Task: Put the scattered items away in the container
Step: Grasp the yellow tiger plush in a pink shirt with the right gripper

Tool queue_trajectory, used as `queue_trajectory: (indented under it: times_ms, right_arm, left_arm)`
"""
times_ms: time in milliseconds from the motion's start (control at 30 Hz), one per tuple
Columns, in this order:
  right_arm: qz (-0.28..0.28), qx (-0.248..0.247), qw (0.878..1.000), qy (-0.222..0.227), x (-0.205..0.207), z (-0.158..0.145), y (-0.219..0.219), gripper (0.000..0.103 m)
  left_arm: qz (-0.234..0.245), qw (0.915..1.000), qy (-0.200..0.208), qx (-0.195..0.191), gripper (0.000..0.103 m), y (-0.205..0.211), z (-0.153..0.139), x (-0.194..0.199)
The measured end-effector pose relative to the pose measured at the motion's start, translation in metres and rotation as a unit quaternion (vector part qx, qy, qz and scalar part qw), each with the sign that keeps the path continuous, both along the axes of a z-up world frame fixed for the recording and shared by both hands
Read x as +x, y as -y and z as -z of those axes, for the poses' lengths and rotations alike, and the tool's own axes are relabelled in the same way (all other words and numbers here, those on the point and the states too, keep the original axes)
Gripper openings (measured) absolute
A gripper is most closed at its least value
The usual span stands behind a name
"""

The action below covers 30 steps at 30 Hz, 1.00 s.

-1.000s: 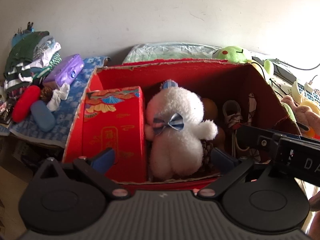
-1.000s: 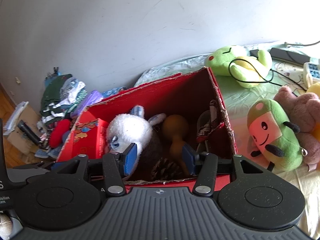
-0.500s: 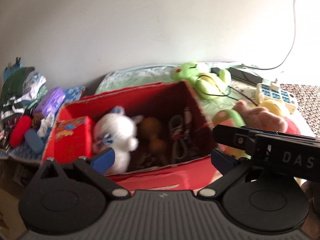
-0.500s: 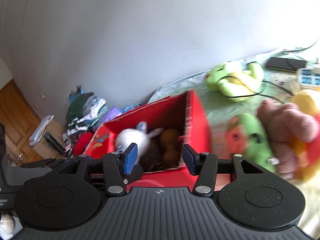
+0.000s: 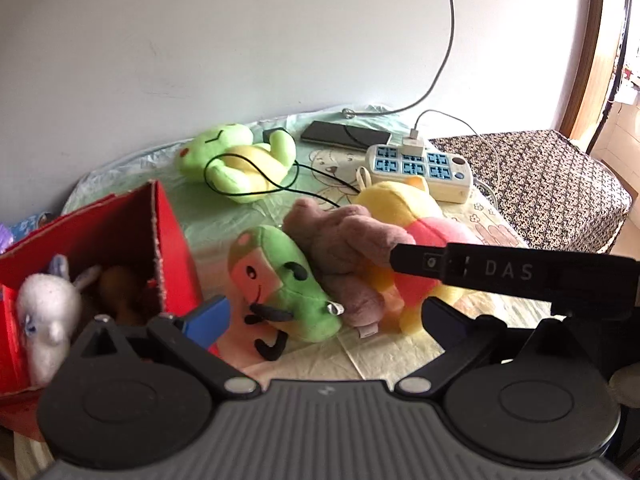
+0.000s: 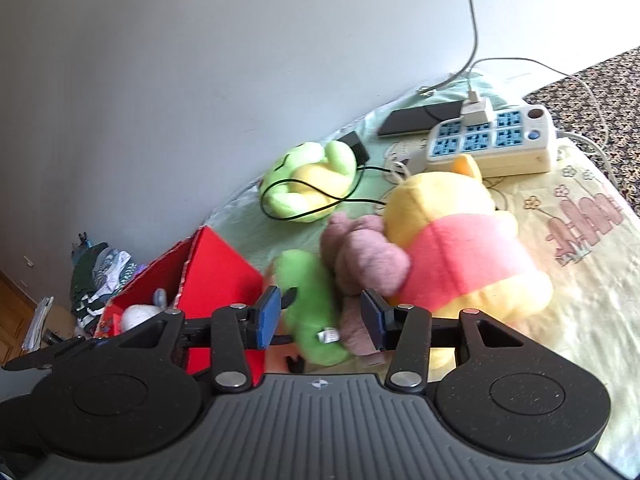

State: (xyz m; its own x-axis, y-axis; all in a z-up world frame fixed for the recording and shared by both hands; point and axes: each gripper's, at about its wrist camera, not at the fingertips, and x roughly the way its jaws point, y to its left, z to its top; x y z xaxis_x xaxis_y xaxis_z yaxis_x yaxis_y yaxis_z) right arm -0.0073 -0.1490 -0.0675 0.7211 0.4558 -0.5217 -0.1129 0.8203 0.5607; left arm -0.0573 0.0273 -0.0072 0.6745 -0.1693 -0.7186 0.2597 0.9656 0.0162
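Observation:
The red cardboard box stands at the left and holds a white plush rabbit and brown items. It also shows in the right wrist view. Beside it on the bed lie a green avocado plush, a brown plush and a yellow bear in a red shirt. A lime frog plush lies farther back. My left gripper is open and empty, in front of the avocado plush. My right gripper is open, with the avocado plush and brown plush just ahead of its fingertips.
A power strip, a dark phone and black and white cables lie at the back of the bed near the wall. A patterned cloth surface is at the right. A clothes pile sits left of the box.
Both grippers have swung right, away from over the box and toward the plush toys on the bed. Both stay open and empty.

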Motion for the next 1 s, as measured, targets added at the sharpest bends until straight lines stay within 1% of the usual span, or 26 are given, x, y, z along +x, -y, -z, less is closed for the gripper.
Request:
queue_trajectory:
  times_ms: [133, 233, 333, 367, 500, 567, 600, 667, 733, 800, 867, 967, 1000]
  right_arm:
    - [0.028, -0.001, 0.999, -0.017, 0.006, 0.016, 0.032, 0.042]
    - [0.05, 0.015, 0.998, -0.017, 0.014, 0.019, 0.052, 0.041]
    - [0.077, 0.013, 0.997, -0.002, 0.024, 0.015, 0.064, 0.041]
    - [0.082, 0.011, 0.997, -0.003, 0.03, 0.016, 0.068, 0.041]
    - [0.088, 0.015, 0.995, -0.037, 0.056, 0.034, 0.079, 0.042]
    - [0.084, 0.03, 0.994, -0.059, 0.065, 0.046, 0.081, 0.047]
    - [0.081, 0.038, 0.994, -0.066, 0.068, 0.052, 0.081, 0.051]
    - [0.074, 0.048, 0.994, -0.072, 0.072, 0.058, 0.08, 0.057]
    - [0.065, 0.051, 0.994, -0.075, 0.078, 0.063, 0.079, 0.065]
    - [0.057, 0.062, 0.993, -0.079, 0.085, 0.067, 0.08, 0.067]
    - [0.049, 0.083, 0.991, -0.088, 0.091, 0.074, 0.081, 0.069]
    - [0.033, 0.141, 0.983, -0.113, 0.096, 0.087, 0.084, 0.067]
    - [0.025, 0.164, 0.979, -0.119, 0.096, 0.09, 0.085, 0.059]
  left_arm:
    - [0.005, 0.9991, -0.03, -0.029, 0.099, 0.003, 0.01, 0.022]
    - [0.016, 0.9976, -0.037, -0.056, 0.099, 0.007, 0.01, 0.038]
    - [0.043, 0.9951, -0.044, -0.077, 0.099, 0.019, 0.013, 0.051]
    - [0.055, 0.9939, -0.05, -0.082, 0.099, 0.024, 0.015, 0.054]
    - [0.114, 0.9864, -0.071, -0.095, 0.098, 0.049, 0.03, 0.057]
    - [0.143, 0.9819, -0.08, -0.095, 0.098, 0.06, 0.039, 0.058]
    - [0.155, 0.98, -0.085, -0.092, 0.098, 0.066, 0.044, 0.058]
    - [0.167, 0.9775, -0.097, -0.085, 0.098, 0.075, 0.054, 0.062]
    - [0.17, 0.9759, -0.109, -0.082, 0.097, 0.081, 0.065, 0.067]
    - [0.164, 0.9771, -0.113, -0.076, 0.096, 0.083, 0.073, 0.075]
    - [0.153, 0.9777, -0.122, -0.076, 0.096, 0.081, 0.079, 0.084]
    - [0.139, 0.9751, -0.142, -0.099, 0.095, 0.072, 0.086, 0.095]
    - [0.137, 0.9736, -0.148, -0.108, 0.095, 0.07, 0.087, 0.096]
